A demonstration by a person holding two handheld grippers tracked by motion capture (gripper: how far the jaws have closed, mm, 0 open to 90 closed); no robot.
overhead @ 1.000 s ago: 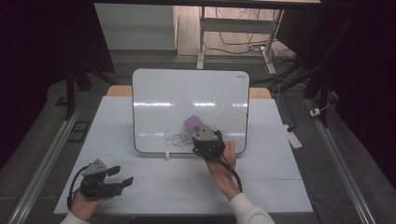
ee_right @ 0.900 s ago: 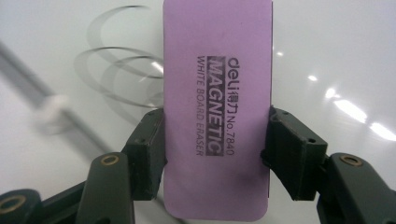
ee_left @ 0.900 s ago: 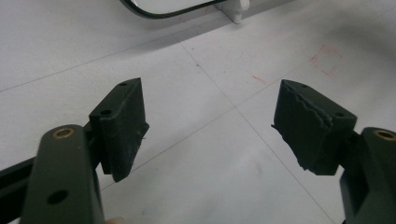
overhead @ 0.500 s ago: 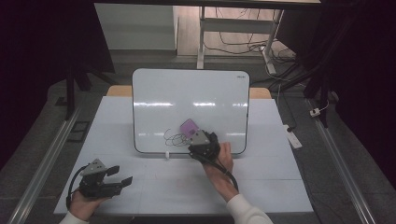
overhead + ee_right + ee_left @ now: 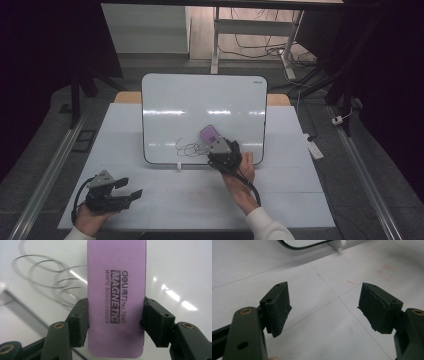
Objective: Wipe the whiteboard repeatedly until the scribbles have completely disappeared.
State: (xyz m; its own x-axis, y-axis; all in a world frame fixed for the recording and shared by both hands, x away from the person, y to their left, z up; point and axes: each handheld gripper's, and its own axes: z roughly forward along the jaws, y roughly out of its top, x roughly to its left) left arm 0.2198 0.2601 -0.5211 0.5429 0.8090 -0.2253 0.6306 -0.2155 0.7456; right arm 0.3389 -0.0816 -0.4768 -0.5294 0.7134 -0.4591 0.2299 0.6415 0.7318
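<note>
The right gripper (image 5: 115, 322) clamps the light, rigid purple eraser (image 5: 116, 290) across its long edges, a sound hold, while the left gripper (image 5: 324, 312) gapes empty.

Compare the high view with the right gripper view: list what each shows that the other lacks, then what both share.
High view alone: the whole whiteboard leaning on the table, the left tool open near the table's front edge, and the person's hands.

Right gripper view alone: the print on the eraser, reading "MAGNETIC" and "WHITE BOARD ERASER".

Both: the right tool shut on the purple eraser, against the board, beside the scribble.
</note>
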